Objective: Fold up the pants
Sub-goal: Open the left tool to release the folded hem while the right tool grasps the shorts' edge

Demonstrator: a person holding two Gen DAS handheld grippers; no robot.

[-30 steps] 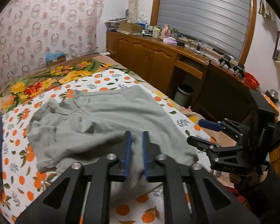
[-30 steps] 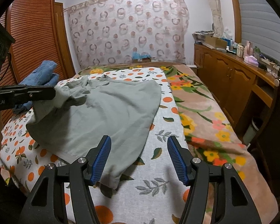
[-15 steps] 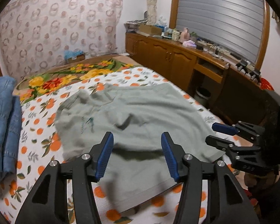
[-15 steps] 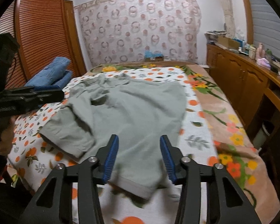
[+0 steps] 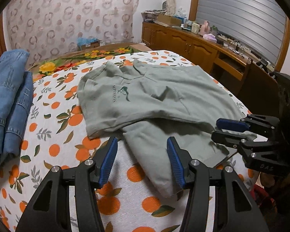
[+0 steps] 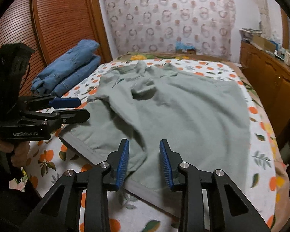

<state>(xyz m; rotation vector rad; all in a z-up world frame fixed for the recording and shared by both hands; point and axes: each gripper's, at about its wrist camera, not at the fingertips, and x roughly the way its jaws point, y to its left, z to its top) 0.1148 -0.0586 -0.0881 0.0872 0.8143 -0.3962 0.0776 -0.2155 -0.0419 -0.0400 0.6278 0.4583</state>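
Left wrist view: left tool gapes open above the grey-green pants spread on the bed; right tool is open too, hovering over the near hem, folded jeans beside.

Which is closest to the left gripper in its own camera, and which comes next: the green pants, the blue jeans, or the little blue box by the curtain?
From the left gripper:
1. Green pants, just ahead; one leg end lies between its fingers.
2. Blue jeans, stacked at the left.
3. Little blue box, far end of the bed, by the curtain.
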